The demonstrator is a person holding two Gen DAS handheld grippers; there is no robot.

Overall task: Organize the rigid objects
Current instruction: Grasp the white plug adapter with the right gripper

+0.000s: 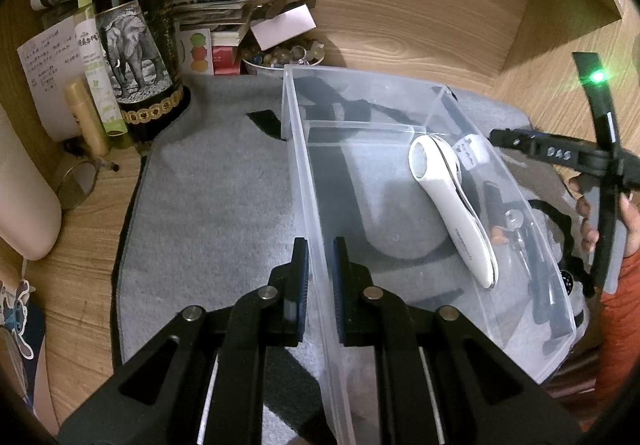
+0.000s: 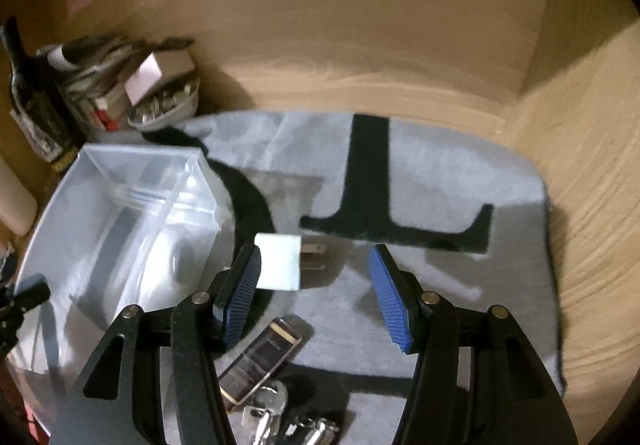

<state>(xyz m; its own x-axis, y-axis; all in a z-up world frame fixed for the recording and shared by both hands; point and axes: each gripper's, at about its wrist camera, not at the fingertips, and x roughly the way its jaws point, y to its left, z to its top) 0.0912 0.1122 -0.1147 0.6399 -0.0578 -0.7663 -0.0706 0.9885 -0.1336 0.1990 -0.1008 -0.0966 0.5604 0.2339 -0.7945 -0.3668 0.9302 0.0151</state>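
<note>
The white cube-shaped plug adapter lies on the grey mat, prongs pointing away from the clear plastic bin, just beside it. The right tongs are spread wide, one pad touching the adapter's side. It is judged that the tongs are best centred over the white body, not the prongs, before closing. The left tongs are narrowed across the bin's near wall; actual contact cannot be told. Only the left view shows the white handheld device inside the bin; only the right view shows the adapter fully, the dark lighter and keys.
</note>
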